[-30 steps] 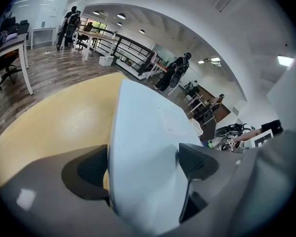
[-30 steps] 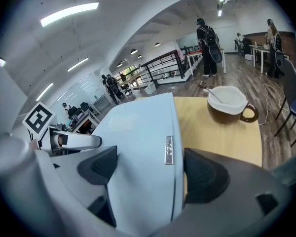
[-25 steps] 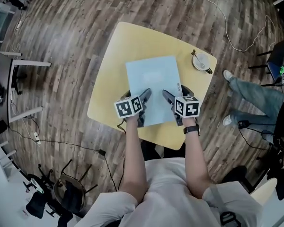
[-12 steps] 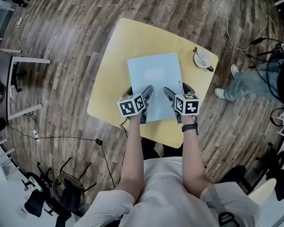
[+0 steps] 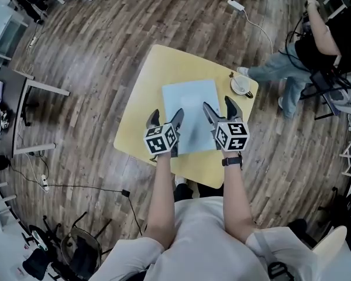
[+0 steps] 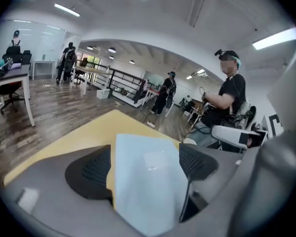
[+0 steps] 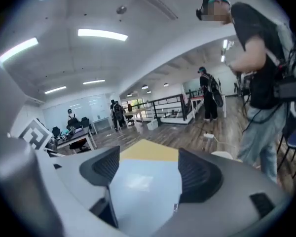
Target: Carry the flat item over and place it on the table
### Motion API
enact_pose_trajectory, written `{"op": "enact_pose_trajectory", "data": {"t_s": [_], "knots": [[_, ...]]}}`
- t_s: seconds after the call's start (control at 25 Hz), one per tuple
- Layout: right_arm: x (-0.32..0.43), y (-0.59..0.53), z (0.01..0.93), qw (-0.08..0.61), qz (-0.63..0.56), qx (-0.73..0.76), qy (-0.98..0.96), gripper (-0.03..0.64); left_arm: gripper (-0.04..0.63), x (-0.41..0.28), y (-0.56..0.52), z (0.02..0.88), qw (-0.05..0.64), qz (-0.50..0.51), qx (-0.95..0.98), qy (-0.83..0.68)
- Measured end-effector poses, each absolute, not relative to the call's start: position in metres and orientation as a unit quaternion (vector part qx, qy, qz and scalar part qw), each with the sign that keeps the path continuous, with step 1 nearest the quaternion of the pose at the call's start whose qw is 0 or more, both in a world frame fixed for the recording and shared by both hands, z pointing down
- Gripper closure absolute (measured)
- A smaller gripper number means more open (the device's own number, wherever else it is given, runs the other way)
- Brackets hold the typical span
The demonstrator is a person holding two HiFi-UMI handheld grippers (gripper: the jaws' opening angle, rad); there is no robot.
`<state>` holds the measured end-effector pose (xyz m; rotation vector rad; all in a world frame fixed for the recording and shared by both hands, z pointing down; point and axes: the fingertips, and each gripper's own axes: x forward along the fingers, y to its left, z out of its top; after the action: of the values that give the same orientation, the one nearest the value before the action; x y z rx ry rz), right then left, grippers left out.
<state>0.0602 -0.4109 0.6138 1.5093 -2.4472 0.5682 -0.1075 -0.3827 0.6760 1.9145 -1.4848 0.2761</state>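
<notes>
The flat item (image 5: pixel 191 113) is a pale blue panel lying flat on the yellow table (image 5: pixel 145 78). My left gripper (image 5: pixel 165 116) is open at the panel's near left corner, one jaw over the panel and one over bare table. My right gripper (image 5: pixel 219 106) is open at the near right corner and straddles the panel's right edge. The left gripper view shows the panel (image 6: pixel 148 181) between the left gripper's (image 6: pixel 145 168) spread jaws. The right gripper view shows the panel (image 7: pixel 140 194) between the right gripper's (image 7: pixel 150 174) jaws. Nothing is pinched.
A white cup on a saucer (image 5: pixel 241 85) stands at the table's far right corner, just beyond the panel. A person (image 5: pixel 307 54) stands on the wood floor at the upper right. A power strip (image 5: pixel 236 4) with its cable lies on the floor beyond the table.
The person beside the table has walked from the right to the upper right. Both grippers stay at the panel's near corners, and both jaws of each now show spread apart. The panel has not moved.
</notes>
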Motion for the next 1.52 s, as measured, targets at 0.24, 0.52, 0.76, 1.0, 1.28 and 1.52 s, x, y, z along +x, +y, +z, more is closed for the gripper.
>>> {"op": "enact_pose_trajectory", "data": {"t_s": [0.24,0.52,0.76,1.0,1.28,1.52], "knots": [[0.054,-0.406,0.525,0.064,0.103,0.529,-0.84,0.238,0.163,-0.099,-0.391,0.57,0.241,0.061,0.784,-0.569],[0.057,-0.389,0.441,0.006,0.057,0.537,-0.842,0.489,0.259,-0.095,-0.384,0.467,0.139,0.031,0.803,-0.579],[0.048,-0.37,0.395,0.006,0.009,0.539,-0.842,0.551,0.414,-0.11,-0.372,0.426,0.096,0.009,0.785,-0.612],[0.029,-0.357,0.368,0.019,-0.038,0.532,-0.846,0.581,0.519,-0.112,-0.361,0.394,0.051,0.002,0.789,-0.612],[0.022,-0.349,0.355,0.009,-0.048,0.528,-0.848,0.601,0.586,-0.11,-0.353,0.373,0.013,0.004,0.796,-0.605],[0.029,-0.349,0.351,-0.002,-0.051,0.536,-0.843,0.601,0.586,-0.106,-0.353,0.372,0.008,0.01,0.803,-0.596]]}}
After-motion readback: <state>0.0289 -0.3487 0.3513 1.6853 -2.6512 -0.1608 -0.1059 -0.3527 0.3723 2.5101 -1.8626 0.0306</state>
